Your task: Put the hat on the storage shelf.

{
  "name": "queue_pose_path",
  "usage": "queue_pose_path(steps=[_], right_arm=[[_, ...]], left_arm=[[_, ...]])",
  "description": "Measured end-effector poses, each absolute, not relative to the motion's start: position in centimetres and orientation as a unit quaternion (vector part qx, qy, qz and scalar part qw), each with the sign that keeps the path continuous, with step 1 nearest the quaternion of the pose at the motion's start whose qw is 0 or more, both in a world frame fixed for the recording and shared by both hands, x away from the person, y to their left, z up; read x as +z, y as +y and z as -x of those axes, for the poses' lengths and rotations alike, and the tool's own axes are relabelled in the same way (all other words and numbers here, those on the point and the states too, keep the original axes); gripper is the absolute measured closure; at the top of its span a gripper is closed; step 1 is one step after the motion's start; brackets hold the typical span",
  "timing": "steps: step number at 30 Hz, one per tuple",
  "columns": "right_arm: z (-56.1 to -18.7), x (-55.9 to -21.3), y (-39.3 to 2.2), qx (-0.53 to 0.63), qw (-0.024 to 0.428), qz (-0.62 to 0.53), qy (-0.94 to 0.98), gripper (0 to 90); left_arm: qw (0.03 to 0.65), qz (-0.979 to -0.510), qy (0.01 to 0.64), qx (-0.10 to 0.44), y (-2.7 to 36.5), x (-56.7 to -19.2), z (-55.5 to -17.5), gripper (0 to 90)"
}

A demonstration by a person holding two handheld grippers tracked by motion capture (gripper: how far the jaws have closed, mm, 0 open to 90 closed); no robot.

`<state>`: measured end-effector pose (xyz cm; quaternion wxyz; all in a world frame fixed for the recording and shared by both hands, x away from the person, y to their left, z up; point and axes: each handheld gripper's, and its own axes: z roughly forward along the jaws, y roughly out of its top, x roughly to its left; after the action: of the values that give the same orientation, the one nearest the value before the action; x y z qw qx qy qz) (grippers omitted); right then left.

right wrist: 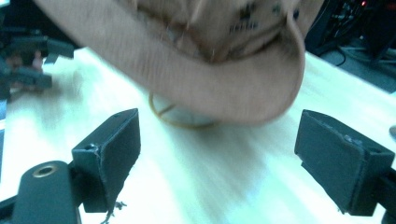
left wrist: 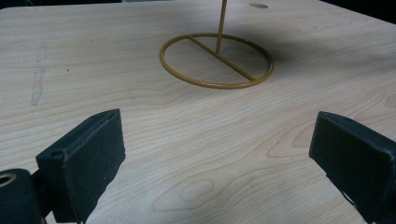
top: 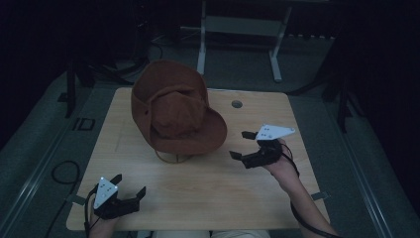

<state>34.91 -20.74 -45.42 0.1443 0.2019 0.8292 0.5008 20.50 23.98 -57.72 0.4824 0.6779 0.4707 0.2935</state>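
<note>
A brown brimmed hat [top: 173, 111] is sitting tilted on a thin yellow wire stand [left wrist: 217, 60] near the middle of a light wood worktop [top: 208, 193], w/ the stand's ring base lying flat on the wood and its upright rod rising into the hat. The left hand-held gripper [top: 130, 186] is hovering at the near left corner of the worktop, well apart from the hat, jaws spread wide and gripping nothing; in the left gripper view its two black pads are framing bare wood, w/ the ring base farther ahead. The right hand-held gripper [top: 242, 145] is sitting just right of the hat's brim, near but not touching it, jaws also wide apart and empty; in the right gripper view the brim [right wrist: 224, 88] is hanging close ahead above the gap between the pads, somewhat blurred. A small round hole [top: 236, 104] is showing in the worktop beyond the hat.
</note>
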Motion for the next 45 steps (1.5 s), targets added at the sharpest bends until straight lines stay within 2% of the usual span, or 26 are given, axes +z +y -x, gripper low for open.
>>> queue_pose_path(steps=[20,28,45], right_arm=[[-32.2,-54.0,-25.4,0.497,0.088,-0.241,0.829,14.4],[-31.5,-55.9,-26.9,0.479,0.092,-0.245,0.838,14.1],[-29.9,-56.7,-31.9,0.461,0.128,-0.289,0.829,13.7]], left_arm=[[0.479,-0.683,0.469,0.291,23.7,-57.9,-20.6,4.0],[0.476,-0.685,0.468,0.292,23.8,-57.9,-20.7,3.9],[0.476,-0.684,0.47,0.29,23.8,-57.9,-20.6,4.0]])
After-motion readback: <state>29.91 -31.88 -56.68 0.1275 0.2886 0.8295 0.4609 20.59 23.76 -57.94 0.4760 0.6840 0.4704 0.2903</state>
